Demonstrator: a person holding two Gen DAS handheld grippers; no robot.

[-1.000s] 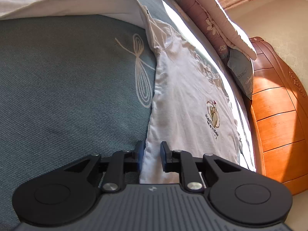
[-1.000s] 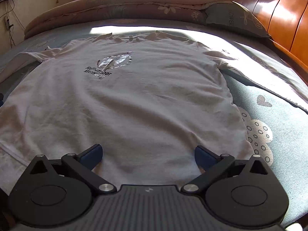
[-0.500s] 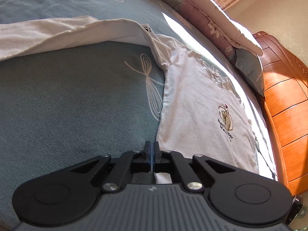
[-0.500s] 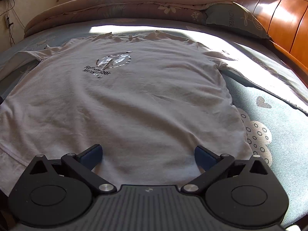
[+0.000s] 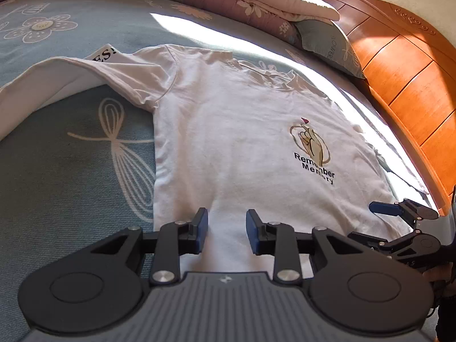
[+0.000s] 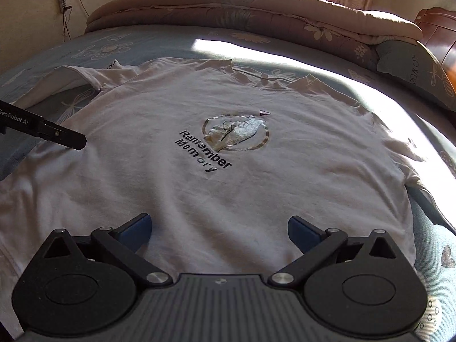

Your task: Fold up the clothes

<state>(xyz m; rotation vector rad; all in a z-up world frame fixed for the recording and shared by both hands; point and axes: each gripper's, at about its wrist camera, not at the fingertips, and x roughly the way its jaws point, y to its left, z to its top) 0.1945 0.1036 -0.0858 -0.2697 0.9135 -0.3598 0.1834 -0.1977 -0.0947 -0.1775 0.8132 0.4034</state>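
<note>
A white T-shirt printed "Remember Memory" lies face up and spread flat on the blue bed sheet, collar toward the quilt. My left gripper hovers over its hem near the left side. Its jaws are opening, and no fabric is pinched between the blue pads. My right gripper stands wide open over the middle of the shirt near the hem, holding nothing. One of its fingers shows at the right in the left wrist view. One left finger reaches in from the left in the right wrist view.
Another white cloth lies left of the shirt's sleeve, touching it. A folded floral quilt and a pillow sit at the head of the bed. The wooden headboard runs along the right. Cables hang on the wall.
My left gripper shut at the shirt's lower left edge, then opened again, rolling and swinging right over the hem. My right gripper slid left across the shirt, still open.
</note>
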